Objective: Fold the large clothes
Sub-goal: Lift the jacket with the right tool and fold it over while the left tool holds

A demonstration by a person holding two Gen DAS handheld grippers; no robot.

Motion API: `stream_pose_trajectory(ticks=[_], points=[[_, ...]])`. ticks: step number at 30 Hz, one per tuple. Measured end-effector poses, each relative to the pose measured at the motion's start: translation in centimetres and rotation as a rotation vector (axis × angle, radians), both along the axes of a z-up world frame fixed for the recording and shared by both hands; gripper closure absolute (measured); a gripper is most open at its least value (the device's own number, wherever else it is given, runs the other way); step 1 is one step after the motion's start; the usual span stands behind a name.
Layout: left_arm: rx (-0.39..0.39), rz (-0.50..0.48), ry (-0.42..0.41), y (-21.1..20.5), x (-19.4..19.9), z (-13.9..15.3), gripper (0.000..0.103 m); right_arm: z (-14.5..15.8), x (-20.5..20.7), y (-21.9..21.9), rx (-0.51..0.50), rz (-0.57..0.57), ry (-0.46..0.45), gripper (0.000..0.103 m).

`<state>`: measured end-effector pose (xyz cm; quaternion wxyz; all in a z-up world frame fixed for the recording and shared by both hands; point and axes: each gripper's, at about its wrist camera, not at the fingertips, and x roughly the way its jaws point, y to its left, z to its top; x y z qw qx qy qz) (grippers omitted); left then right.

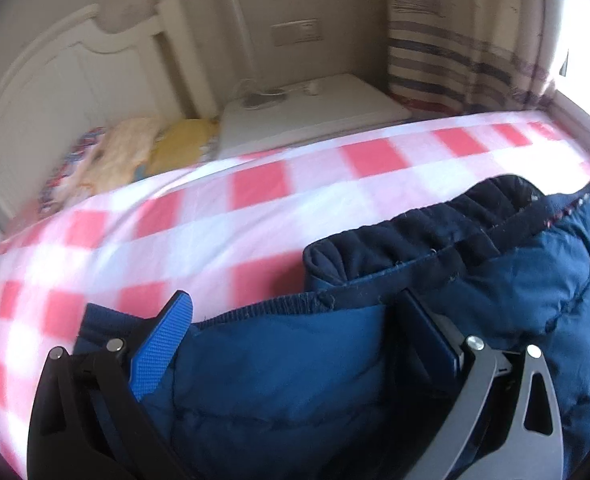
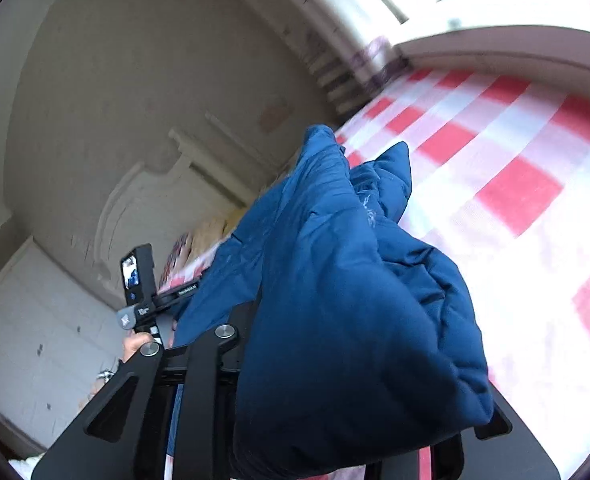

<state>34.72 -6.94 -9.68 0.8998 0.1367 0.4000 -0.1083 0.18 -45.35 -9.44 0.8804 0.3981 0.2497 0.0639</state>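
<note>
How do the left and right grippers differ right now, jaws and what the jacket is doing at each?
The left gripper stands wide open, its blue pads bare, around jacket fabric lying on the checked blanket. The right gripper has its fingertips buried under draped jacket lifted off the blanket; its jaw state cannot be told. Both are at the same navy jacket.

The jacket (image 1: 415,320) lies on the bed (image 1: 255,208), pillows (image 1: 135,152) and nightstand (image 1: 307,116) behind.

A navy quilted puffer jacket (image 1: 475,280) lies bunched on the bed, filling the left wrist view from 3 to 6 o'clock. Its dark ribbed knit hem band faces 12 o'clock, curled over the padded shell. In the right wrist view, a puffy fold (image 2: 347,300) is lifted off the bed, draped and creased.
</note>
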Motion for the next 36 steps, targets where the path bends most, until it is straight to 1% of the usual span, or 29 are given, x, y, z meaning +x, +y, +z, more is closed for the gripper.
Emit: stream_pose_trajectory(ticks=[2,3,5,6,7,10,12,14,15,16,17,19,21,22,23,24,25,26,27,28,29,30,31,32,33,34,35,36], points=[[-0.035,-0.034,0.023,-2.5,1.3,0.1,0.002,0.2,-0.9,-1.2,0.003,-0.043,-0.005,0.073],[-0.038,-0.048,0.02,-3.5,1.6,0.1,0.002,0.3,-1.2,-1.6,0.0,-0.059,-0.003,0.073],[-0.028,-0.066,-0.01,-5.5,1.6,0.7,0.002,0.2,-2.0,-2.5,-0.003,-0.097,0.011,0.073],[-0.012,-0.07,-0.04,-6.4,1.1,1.4,0.003,0.0,-2.5,-3.0,-0.005,-0.112,0.018,0.073],[-0.01,-0.086,-0.066,-6.9,0.1,2.3,0.003,0.0,-2.8,-3.1,-0.011,-0.117,0.022,0.073],[-0.005,-0.161,-0.108,-8.1,-4.2,4.9,0.002,-0.1,-3.4,-2.9,-0.045,-0.114,0.03,0.073],[0.025,-0.204,-0.13,-8.8,-7.5,5.5,0.002,0.4,-3.2,-2.6,-0.078,-0.11,0.025,0.073],[0.075,-0.231,-0.095,-9.6,-9.7,4.2,0.002,1.1,-2.8,-2.1,-0.108,-0.108,0.012,0.073],[0.142,-0.26,-0.038,-10.5,-10.8,2.0,0.002,1.7,-2.6,-1.7,-0.122,-0.106,0.005,0.073],[0.197,-0.271,-0.038,-11.0,-11.6,0.4,0.002,2.0,-2.4,-1.6,-0.133,-0.102,-0.003,0.073],[0.19,-0.263,-0.069,-10.8,-12.0,0.3,0.002,2.5,-2.4,-1.1,-0.153,-0.095,-0.012,0.073],[0.172,-0.258,-0.048,-10.0,-12.1,1.1,0.003,3.9,-2.3,0.2,-0.225,-0.099,-0.02,0.073],[0.129,-0.239,-0.098,-8.4,-13.5,3.2,0.003,5.3,-2.2,1.1,-0.277,-0.091,-0.035,0.073],[0.087,-0.253,-0.111,-7.3,-14.7,4.3,0.003,5.9,-2.2,1.6,-0.303,-0.089,-0.043,0.073],[0.038,-0.284,-0.095,-6.3,-16.0,4.9,0.003,6.5,-2.2,2.1,-0.328,-0.086,-0.05,0.073],[0.011,-0.308,-0.076,-5.8,-16.8,5.1,0.002,7.1,-2.1,2.7,-0.356,-0.083,-0.06,0.073],[-0.008,-0.333,-0.051,-5.3,-17.8,4.9,0.002,7.7,-1.9,3.4,-0.38,-0.081,-0.068,0.073],[-0.003,-0.358,-0.018,-5.2,-19.0,3.7,0.002,8.3,-1.6,4.2,-0.405,-0.08,-0.077,0.073],[0.024,-0.376,0.009,-5.6,-19.5,2.5,0.002,8.7,-1.5,4.6,-0.42,-0.077,-0.086,0.073],[0.067,-0.377,0.01,-6.0,-20.2,0.7,0.002,9.5,-1.0,5.7,-0.446,-0.064,-0.102,0.073],[0.022,-0.372,-0.008,-5.3,-20.2,-0.3,0.002,10.1,-0.5,6.9,-0.468,-0.039,-0.116,0.073],[-0.013,-0.359,0.015,-4.7,-19.8,-0.4,0.002,11.0,0.0,8.7,-0.522,-0.021,-0.136,0.073],[-0.063,-0.344,0.058,-3.5,-19.2,0.1,0.003,11.6,0.4,10.0,-0.562,-0.012,-0.152,0.073],[-0.14,-0.337,0.074,-1.9,-18.8,1.2,0.005,12.4,0.8,11.6,-0.606,0.01,-0.171,0.073],[-0.193,-0.327,0.064,-0.5,-18.8,2.2,0.005,13.2,1.3,13.4,-0.652,0.037,-0.191,0.073],[-0.236,-0.29,0.026,1.5,-18.8,3.4,0.005,13.8,1.6,14.8,-0.691,0.056,-0.203,0.073],[-0.251,-0.231,-0.027,3.6,-18.6,4.5,0.005,14.3,2.2,17.0,-0.747,0.089,-0.219,0.073],[-0.268,-0.132,-0.088,7.1,-18.0,5.9,0.004,14.6,2.7,19.3,-0.803,0.127,-0.234,0.072]])
